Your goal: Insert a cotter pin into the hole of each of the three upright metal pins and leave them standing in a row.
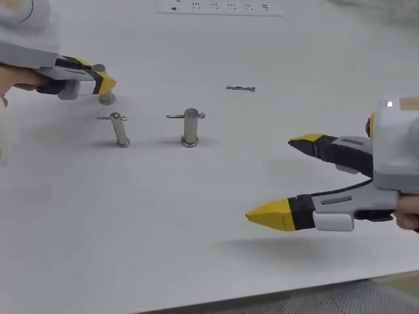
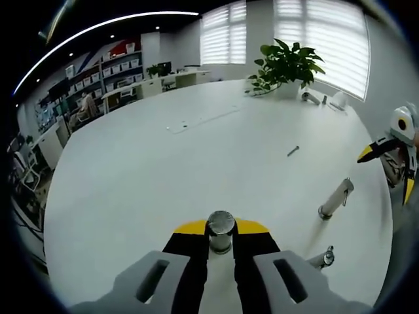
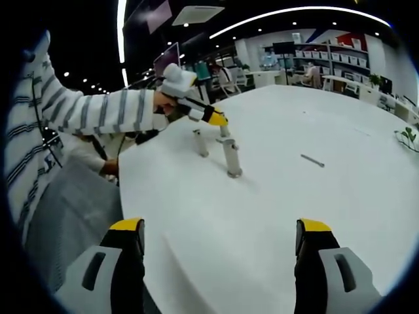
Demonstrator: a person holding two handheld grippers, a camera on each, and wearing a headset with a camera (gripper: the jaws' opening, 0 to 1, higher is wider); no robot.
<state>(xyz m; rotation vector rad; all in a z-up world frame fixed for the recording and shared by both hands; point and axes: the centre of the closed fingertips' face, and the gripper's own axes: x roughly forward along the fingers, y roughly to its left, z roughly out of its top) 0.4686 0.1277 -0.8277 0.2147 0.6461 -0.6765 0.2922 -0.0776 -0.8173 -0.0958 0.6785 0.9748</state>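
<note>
Metal pin (image 2: 220,224) stands clamped in the left gripper (image 2: 220,227); the right gripper (image 1: 270,178) hangs with jaws wide apart, one cotter pin (image 1: 240,88) lies loose on the table (image 1: 196,235)

Table top (image 1: 196,216): white, smooth, matt, with a faint soft sheen under the lamps.

Leftmost pin (image 2: 220,229), middle pin (image 1: 120,129), right pin (image 1: 190,127): bare silvery metal, smooth, satin-bright. The leftmost pin's flat head catches the light.

Inserted cotter pins (image 1: 177,116): thin grey metal wire. Loose cotter pin (image 1: 240,88): the same wire, reads darker.

My left gripper (image 1: 103,78) and right gripper (image 1: 272,178): pale grey matt plastic shells, black matt jaws, smooth yellow tips with little gloss.

My sleeve (image 3: 98,111): soft striped knit cloth.

Sheet (image 1: 219,8) at the far edge: flat white printed paper.
</note>
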